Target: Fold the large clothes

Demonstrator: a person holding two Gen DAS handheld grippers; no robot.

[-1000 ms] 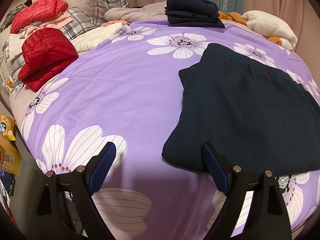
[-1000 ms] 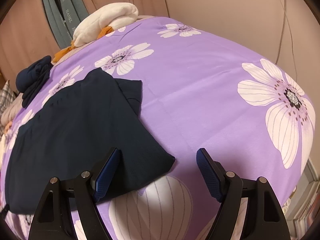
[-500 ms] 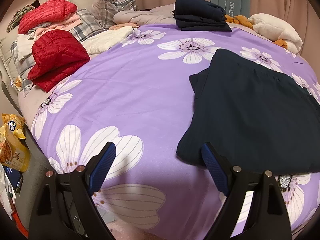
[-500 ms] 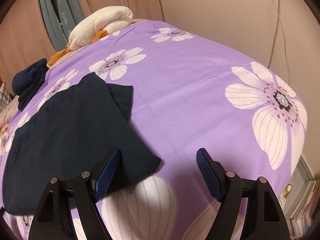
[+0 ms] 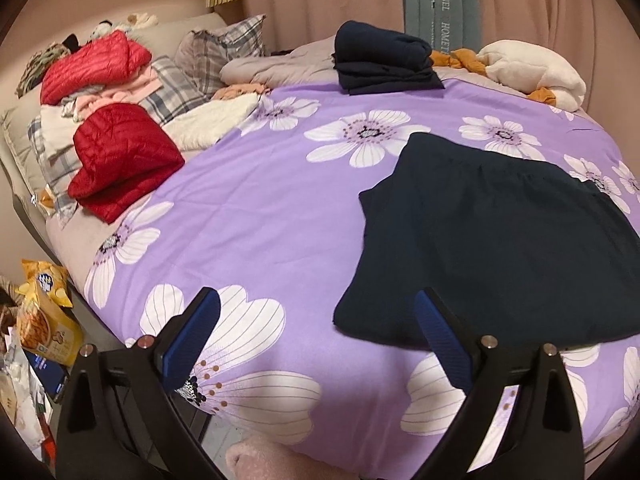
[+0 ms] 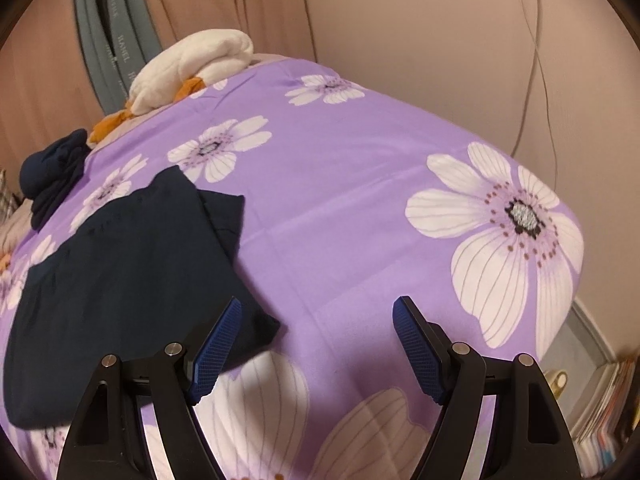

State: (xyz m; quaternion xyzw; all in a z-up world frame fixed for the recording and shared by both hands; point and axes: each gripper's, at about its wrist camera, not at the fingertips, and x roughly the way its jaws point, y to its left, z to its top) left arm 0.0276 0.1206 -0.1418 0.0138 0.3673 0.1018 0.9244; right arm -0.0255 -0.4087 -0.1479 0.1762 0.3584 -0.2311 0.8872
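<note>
A dark navy garment point(image 5: 500, 240) lies flat on a purple bedspread point(image 5: 260, 208) printed with white flowers, filling the right half of the left wrist view and the left half of the right wrist view. It looks partly folded, with an edge doubled over along one side. The left gripper point(image 5: 316, 332) sits at the bottom centre of its frame, fingers spread wide and holding nothing, its right finger just over the garment's near corner. The right gripper point(image 6: 316, 340) is likewise spread wide and empty, its left finger over the garment's other near corner. The step in hand seems to be a pause between folds. The next move likely calls for each gripper to close on a near corner. At upper centre of the left view sits a stack of folded dark clothes point(image 5: 384, 60); red jackets point(image 5: 120, 156) lie at upper left.
</note>
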